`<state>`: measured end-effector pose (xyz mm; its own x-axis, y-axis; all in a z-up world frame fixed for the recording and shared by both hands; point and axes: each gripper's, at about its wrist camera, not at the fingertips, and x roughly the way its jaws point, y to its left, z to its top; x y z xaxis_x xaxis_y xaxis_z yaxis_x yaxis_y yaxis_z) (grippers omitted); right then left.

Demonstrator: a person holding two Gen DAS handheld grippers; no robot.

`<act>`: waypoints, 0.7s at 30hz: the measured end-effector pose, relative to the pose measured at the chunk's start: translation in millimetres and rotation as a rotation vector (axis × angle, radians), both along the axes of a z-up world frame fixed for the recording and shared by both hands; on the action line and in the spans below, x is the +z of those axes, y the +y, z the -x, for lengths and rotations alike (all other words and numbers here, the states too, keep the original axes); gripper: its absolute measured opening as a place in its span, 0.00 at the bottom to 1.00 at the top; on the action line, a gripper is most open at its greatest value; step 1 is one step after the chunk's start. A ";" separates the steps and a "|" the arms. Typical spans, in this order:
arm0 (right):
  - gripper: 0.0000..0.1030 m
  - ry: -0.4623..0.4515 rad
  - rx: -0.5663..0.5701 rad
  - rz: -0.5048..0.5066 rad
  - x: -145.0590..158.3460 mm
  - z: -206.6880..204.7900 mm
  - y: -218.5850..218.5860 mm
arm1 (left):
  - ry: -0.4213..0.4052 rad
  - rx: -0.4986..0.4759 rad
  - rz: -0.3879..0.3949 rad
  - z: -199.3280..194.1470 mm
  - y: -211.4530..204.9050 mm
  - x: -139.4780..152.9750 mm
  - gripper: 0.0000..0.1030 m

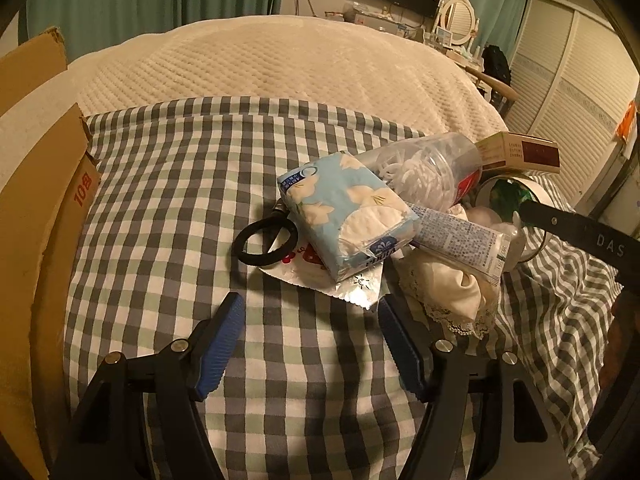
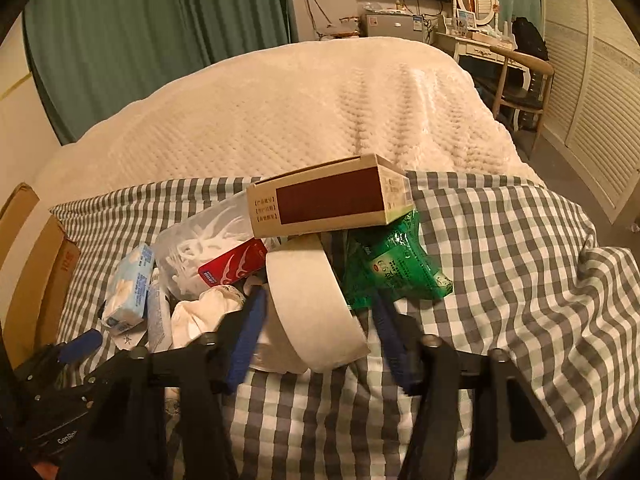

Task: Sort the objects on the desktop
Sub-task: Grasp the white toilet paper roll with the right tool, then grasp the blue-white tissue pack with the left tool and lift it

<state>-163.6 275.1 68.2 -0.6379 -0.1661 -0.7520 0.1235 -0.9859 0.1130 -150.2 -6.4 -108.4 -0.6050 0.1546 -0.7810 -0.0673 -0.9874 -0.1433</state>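
The tape roll [image 2: 316, 308] is sitting in the pile on the checked cloth [image 2: 520, 260], the right claw [image 2: 320, 344] gaping around it, seemingly gripping nothing. The box [image 2: 332, 200] is leaning on top, risking a tumble. The left claw [image 1: 312, 344] is hovering open, empty.

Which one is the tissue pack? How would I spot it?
Look on the grey-and-white checked cloth, at the pile of things in the middle. At its left edge lies a soft blue tissue pack with cream flowers, beside a black hair-tie loop. It is the only flowery blue thing there.
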 end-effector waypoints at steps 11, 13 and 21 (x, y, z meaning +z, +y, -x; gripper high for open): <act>0.30 -0.004 -0.080 -0.028 5.5 -41.0 -4.2 | 0.002 0.008 -0.044 -5.2 0.7 10.4 0.70; 0.29 -0.002 -0.098 -0.022 5.7 -50.5 -4.6 | 0.000 0.007 -0.071 -3.7 -0.4 12.7 0.70; 0.28 0.030 -0.136 0.000 22.8 -53.5 6.9 | 0.009 0.067 -0.145 32.8 -2.3 18.4 0.78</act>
